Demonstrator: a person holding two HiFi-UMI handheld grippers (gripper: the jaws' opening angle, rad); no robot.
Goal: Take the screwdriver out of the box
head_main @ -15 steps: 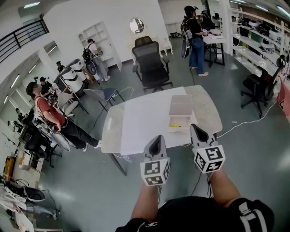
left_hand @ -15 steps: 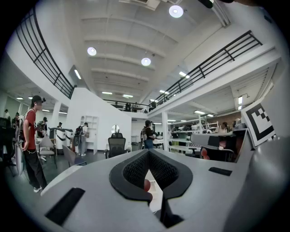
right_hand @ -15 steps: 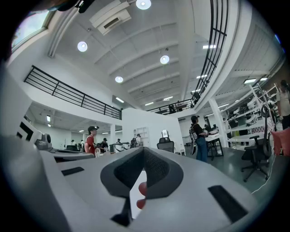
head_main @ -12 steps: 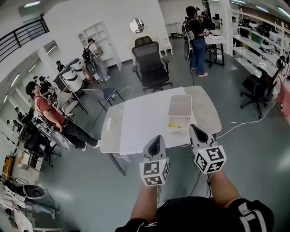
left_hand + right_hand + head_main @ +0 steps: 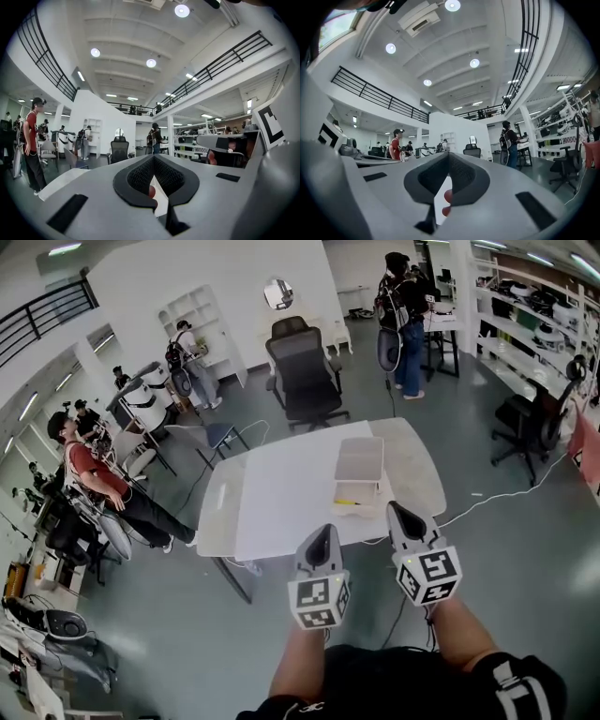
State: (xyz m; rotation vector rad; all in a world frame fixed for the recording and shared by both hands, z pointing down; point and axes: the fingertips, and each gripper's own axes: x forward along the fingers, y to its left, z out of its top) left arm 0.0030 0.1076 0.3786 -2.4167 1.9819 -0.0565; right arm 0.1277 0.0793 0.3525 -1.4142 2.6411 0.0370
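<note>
The screwdriver (image 5: 349, 502), yellow-handled, lies inside the white box (image 5: 360, 461), in the part of the box nearest the grippers; it is ahead of both grippers, just left of the right gripper's (image 5: 396, 512) line and a little to the right of the left gripper's (image 5: 323, 532) line, and neither touches it; the box stands on the white table (image 5: 281, 493), near the table's near edge and toward its right side, with its farther, greyer part lying beyond the screwdriver; both grippers are held low in front of the person, short of the table's near edge, side by side and apart from each other, each pointing forward toward the table; in the left gripper view the black pads (image 5: 140, 176) of the left gripper (image 5: 153, 159) meet at their tips with nothing held between them; in the right gripper view the right gripper (image 5: 447, 157) has its jaws likewise brought together at the tip and empty; beyond the table, straight ahead of the grippers, stands a black office chair (image 5: 300, 376); farther off to the right a person with a backpack (image 5: 398, 310) stands at a desk, and far to the left of the grippers a person in a red shirt (image 5: 89, 470) sits.
</note>
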